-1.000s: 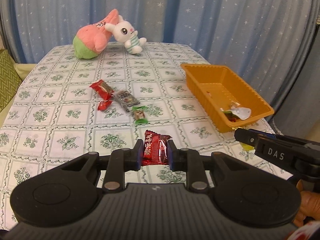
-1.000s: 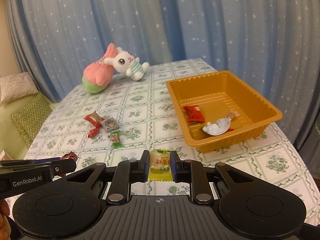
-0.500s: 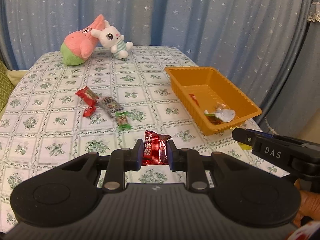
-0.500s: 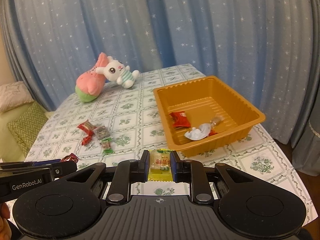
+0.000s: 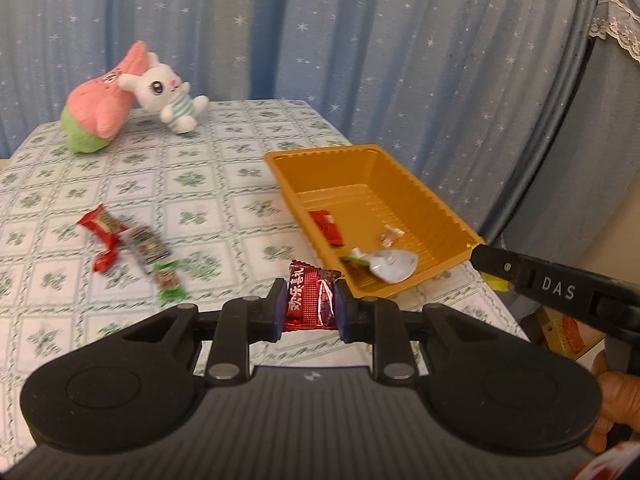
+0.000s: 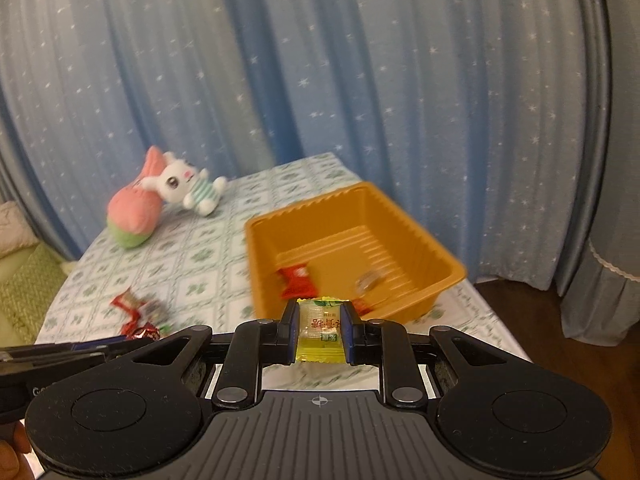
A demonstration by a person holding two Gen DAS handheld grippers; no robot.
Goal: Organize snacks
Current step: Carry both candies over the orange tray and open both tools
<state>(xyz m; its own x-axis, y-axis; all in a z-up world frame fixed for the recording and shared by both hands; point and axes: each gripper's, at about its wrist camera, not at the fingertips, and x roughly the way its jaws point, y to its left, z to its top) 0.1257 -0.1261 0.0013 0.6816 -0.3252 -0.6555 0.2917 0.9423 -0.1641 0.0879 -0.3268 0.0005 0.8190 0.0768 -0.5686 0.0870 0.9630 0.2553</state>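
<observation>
left gripper fingers clamp dark red foil snack packet; right gripper pinches yellow candy sachet; orange ribbed plastic tray at 1 o'clock.

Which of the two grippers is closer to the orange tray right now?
Right. The right gripper, holding a yellow snack, is at the orange tray's near wall. The left gripper, with a red snack, sits by its corner.

Black ribbed left tool, silver screws, right tool alike, white "DAS" lettering
</observation>
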